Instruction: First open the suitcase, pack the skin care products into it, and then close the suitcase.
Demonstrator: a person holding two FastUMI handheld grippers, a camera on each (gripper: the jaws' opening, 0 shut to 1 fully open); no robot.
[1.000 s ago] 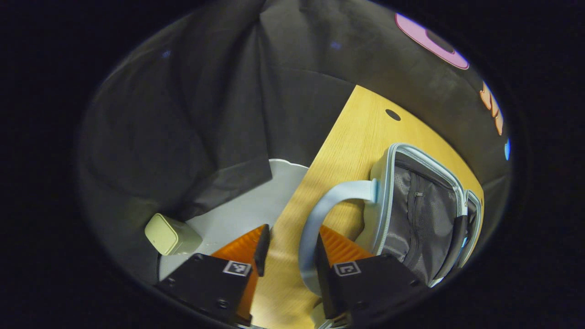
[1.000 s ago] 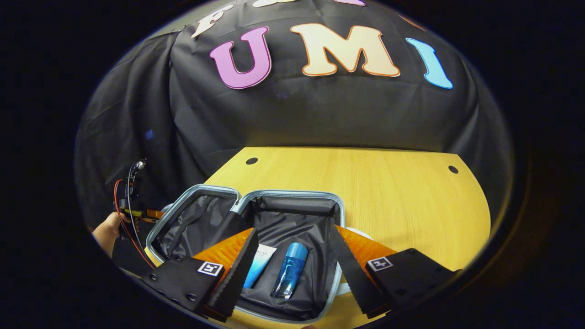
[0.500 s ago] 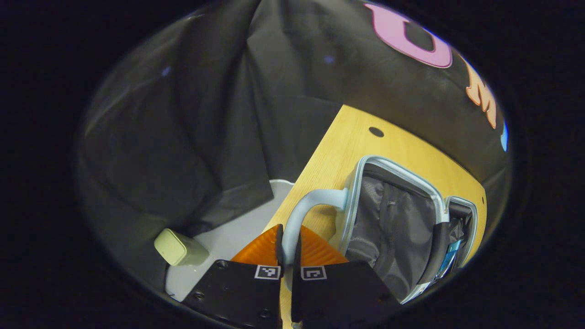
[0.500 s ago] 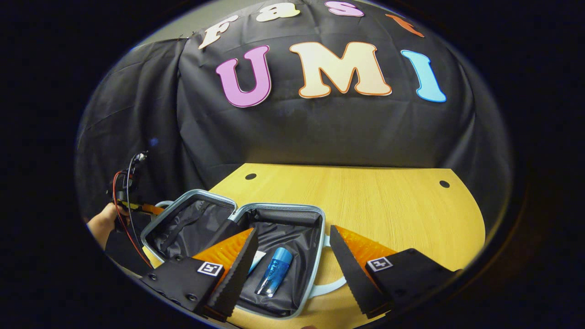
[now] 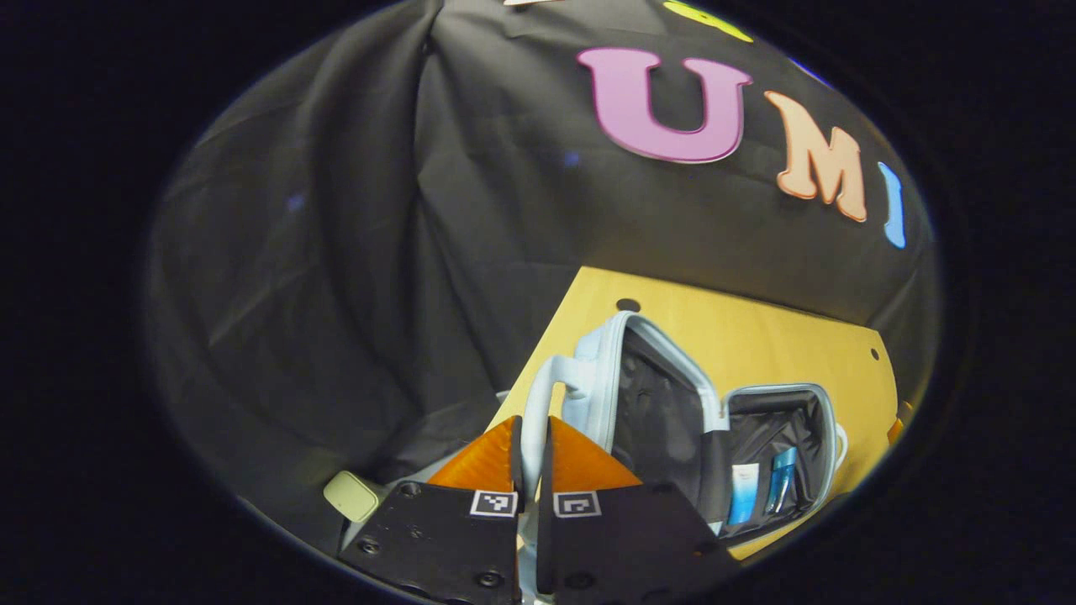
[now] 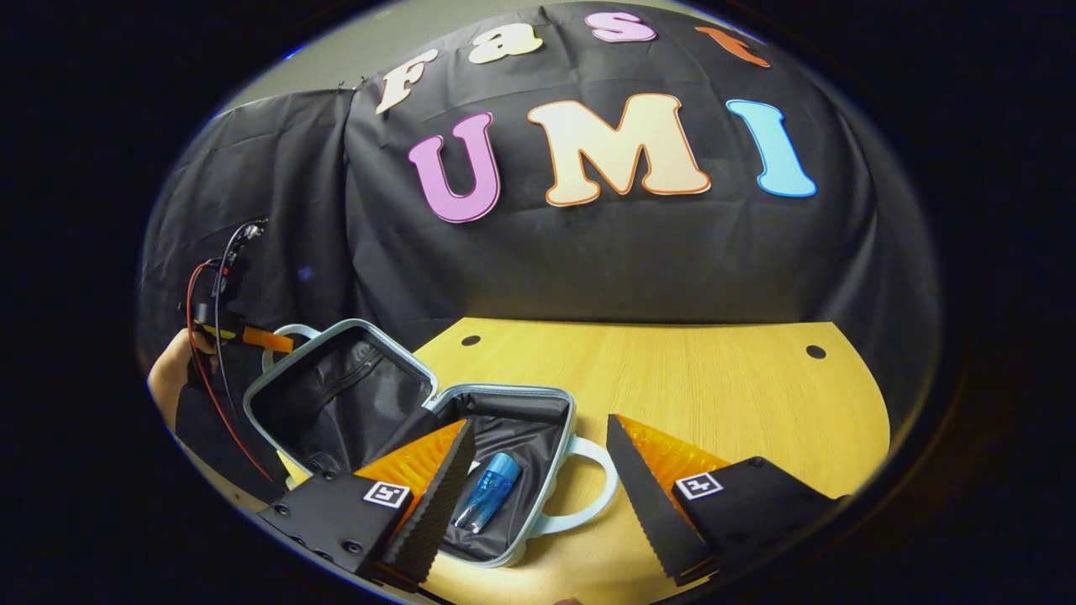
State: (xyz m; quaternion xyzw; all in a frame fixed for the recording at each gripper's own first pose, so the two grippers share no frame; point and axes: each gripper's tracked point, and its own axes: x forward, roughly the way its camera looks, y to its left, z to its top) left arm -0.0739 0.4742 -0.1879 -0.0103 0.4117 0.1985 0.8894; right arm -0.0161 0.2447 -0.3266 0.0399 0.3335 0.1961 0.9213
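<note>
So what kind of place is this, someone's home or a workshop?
Probably a recording booth, not a home: black cloth hangs as its wall behind a bare wooden table, and a small suitcase lies open on it, with hand-held tongs nearby.

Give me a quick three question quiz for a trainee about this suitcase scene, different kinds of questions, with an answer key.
1. True or false: the left hand-held gripper is shut on the lid handle of the suitcase.
2. Multiple choice: the blue bottle lies A) on the table, B) inside the suitcase's base half, C) between the right hand-held gripper's fingers.
3. Fill in: the right hand-held gripper is ____, holding nothing.

Key:
1. True; both fingers press on the handle, and the lid stands tilted up.
2. B; it lies beside a white-and-blue tube.
3. Open.
</note>
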